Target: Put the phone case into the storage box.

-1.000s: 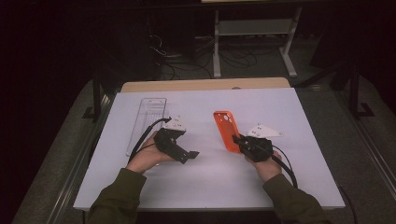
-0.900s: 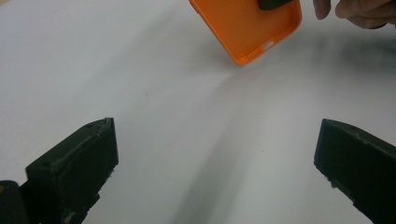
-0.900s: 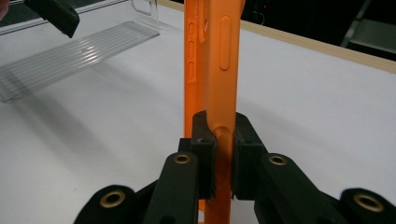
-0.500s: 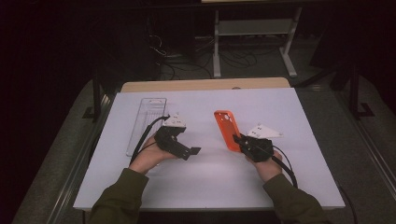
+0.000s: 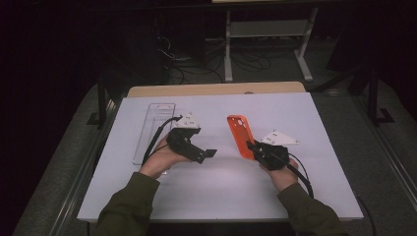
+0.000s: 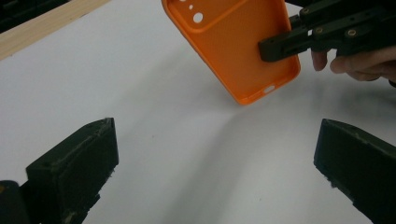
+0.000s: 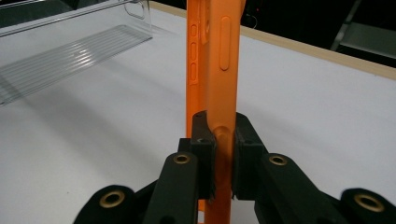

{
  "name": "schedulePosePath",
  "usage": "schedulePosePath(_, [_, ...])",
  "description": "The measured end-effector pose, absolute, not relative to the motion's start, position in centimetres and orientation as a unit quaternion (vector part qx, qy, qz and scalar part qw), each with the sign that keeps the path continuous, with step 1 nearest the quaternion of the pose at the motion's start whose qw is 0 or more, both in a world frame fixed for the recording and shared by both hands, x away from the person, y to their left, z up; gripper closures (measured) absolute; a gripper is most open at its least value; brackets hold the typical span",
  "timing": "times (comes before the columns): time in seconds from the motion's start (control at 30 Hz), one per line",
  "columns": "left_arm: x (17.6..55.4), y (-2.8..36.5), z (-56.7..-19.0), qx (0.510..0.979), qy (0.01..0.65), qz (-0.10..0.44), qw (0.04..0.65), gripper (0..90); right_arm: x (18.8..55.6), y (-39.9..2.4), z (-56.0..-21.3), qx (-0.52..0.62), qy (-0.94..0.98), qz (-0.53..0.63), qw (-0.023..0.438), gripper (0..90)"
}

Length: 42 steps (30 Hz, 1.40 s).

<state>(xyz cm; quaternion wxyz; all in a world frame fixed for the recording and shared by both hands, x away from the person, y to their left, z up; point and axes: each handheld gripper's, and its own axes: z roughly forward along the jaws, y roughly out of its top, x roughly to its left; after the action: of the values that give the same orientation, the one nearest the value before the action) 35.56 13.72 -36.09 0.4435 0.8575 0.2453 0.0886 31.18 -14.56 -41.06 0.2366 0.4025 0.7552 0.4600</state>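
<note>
Clamping the lower edge of the orange phone case [image 5: 241,135], the right hand-held gripper [image 5: 255,147] is sitting right of centre in the high view, its jaws pressed together on the case's rim. The left hand-held gripper [image 5: 209,154] is hovering left of centre over the white surface [image 5: 221,191], jaws spread apart and holding nothing. A clear plastic tray [image 5: 153,129] is lying at the surface's left side.

The orange soft-plastic phone case [image 5: 240,135] stands on edge, lifted off the white table [image 5: 216,196], hollow side (camera cutout at the far end) facing left, clamped at its near end.
</note>
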Motion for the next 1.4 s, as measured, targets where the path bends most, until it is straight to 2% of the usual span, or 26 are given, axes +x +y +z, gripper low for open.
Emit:
schedulePosePath(0.63, [35.9, 12.9, -36.4, 0.843, 0.268, 0.093, 0.457, 0.0, 31.0, -13.6, -41.3, 0.393, 0.760, 0.463, 0.231, 80.0])
schedulePosePath(1.4, [35.8, 12.2, -36.7, 0.828, 0.279, 0.098, 0.476, 0.0, 29.8, -10.7, -41.0, 0.377, 0.761, 0.488, 0.202, 80.0])
